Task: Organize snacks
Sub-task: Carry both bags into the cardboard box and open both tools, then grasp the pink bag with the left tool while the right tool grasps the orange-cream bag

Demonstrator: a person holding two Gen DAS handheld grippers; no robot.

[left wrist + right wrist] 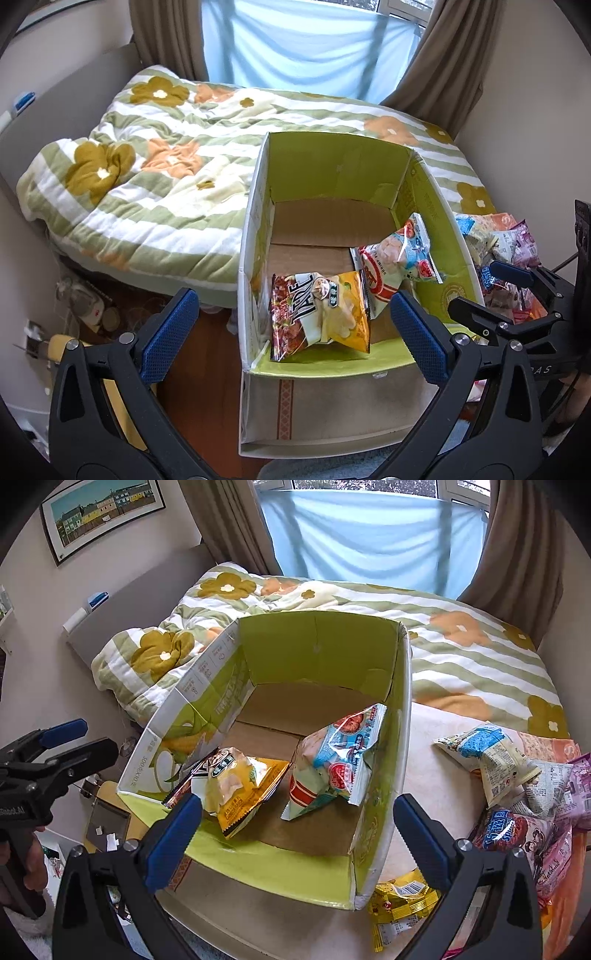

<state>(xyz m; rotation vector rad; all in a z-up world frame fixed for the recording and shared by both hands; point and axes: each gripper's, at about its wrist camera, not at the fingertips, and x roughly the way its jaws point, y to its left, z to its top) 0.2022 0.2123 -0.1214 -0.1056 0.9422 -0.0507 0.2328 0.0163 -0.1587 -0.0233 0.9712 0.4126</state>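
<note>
An open cardboard box with a green lining stands by the bed. In it lie a yellow and red snack bag and a light-blue and red shrimp-chip bag. My left gripper is open and empty, above the box's near-left corner. My right gripper is open and empty, above the box's near edge; it also shows in the left wrist view. The left gripper shows at the left of the right wrist view. Several loose snack bags lie right of the box.
A bed with a flowered green-striped quilt lies behind the box. A yellow packet lies at the box's near-right corner. Curtains and a window are at the back. Small items lie on the floor at the left.
</note>
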